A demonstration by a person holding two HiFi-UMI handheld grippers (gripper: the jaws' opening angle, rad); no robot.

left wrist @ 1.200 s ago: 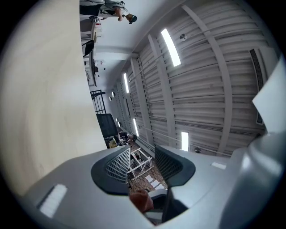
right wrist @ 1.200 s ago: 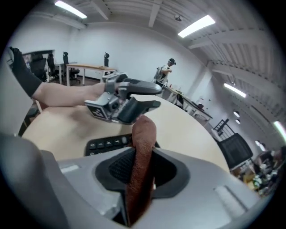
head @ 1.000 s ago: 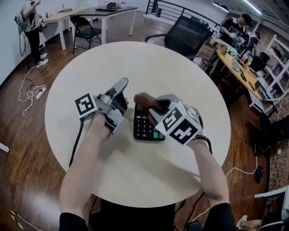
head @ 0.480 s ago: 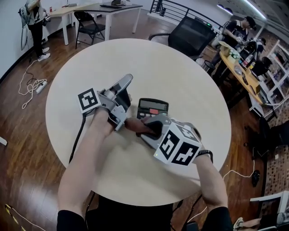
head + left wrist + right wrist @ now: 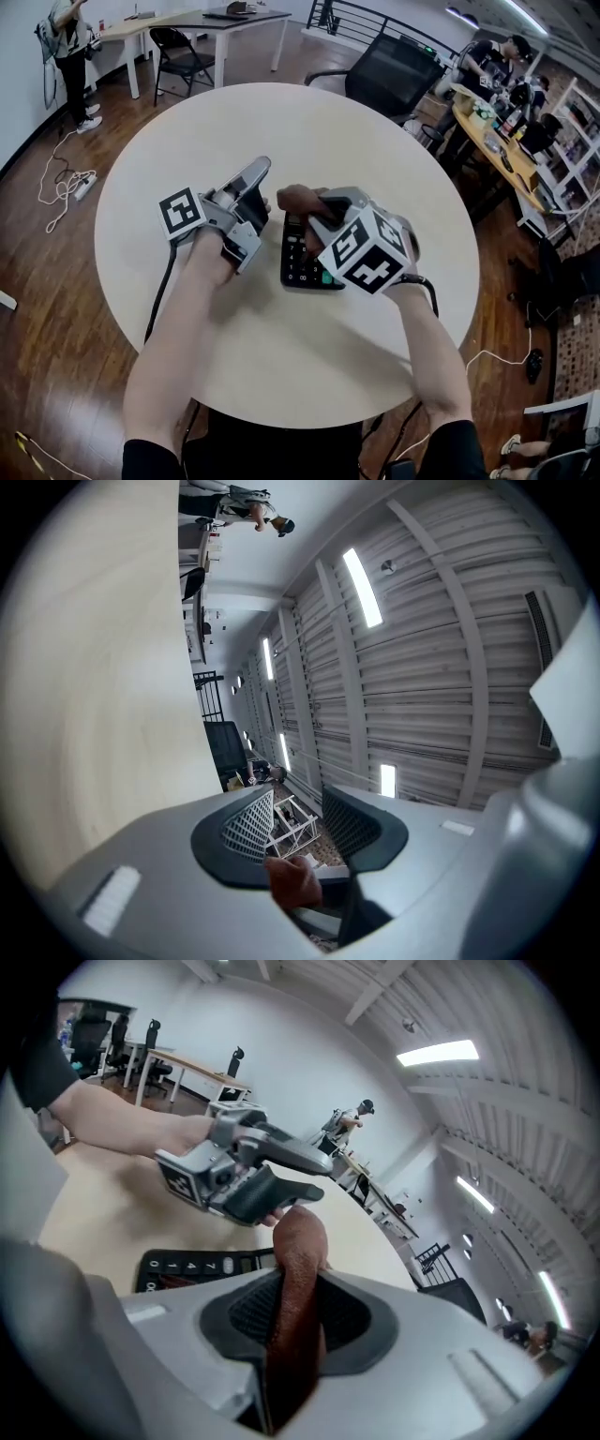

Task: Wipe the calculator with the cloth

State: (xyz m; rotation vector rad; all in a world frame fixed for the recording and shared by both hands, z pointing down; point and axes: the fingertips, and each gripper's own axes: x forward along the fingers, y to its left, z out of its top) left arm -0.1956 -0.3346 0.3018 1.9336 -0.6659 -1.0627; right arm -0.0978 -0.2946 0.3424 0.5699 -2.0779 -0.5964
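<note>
A black calculator point(image 5: 305, 267) lies flat near the middle of the round pale table point(image 5: 187, 131); in the right gripper view it point(image 5: 202, 1265) shows below the jaws. My right gripper point(image 5: 314, 208) is shut on a brown cloth point(image 5: 295, 199), whose bunched end sits over the calculator's far end. The cloth point(image 5: 298, 1251) sticks out between the right pads. My left gripper point(image 5: 255, 199) rests on the table just left of the calculator, tilted upward. Its jaws stand apart with nothing between them. I cannot tell whether it touches the calculator. The left gripper view glimpses the cloth point(image 5: 295, 883) past the jaws.
A black office chair point(image 5: 389, 66) stands just beyond the table's far edge. Desks, folding chairs and people are further back on the left and right. A cable point(image 5: 61, 187) lies on the wooden floor to the left.
The right gripper with the cloth was over the calculator's far end, swept to its near edge, and is now back at the far end. The left gripper has stayed put.
</note>
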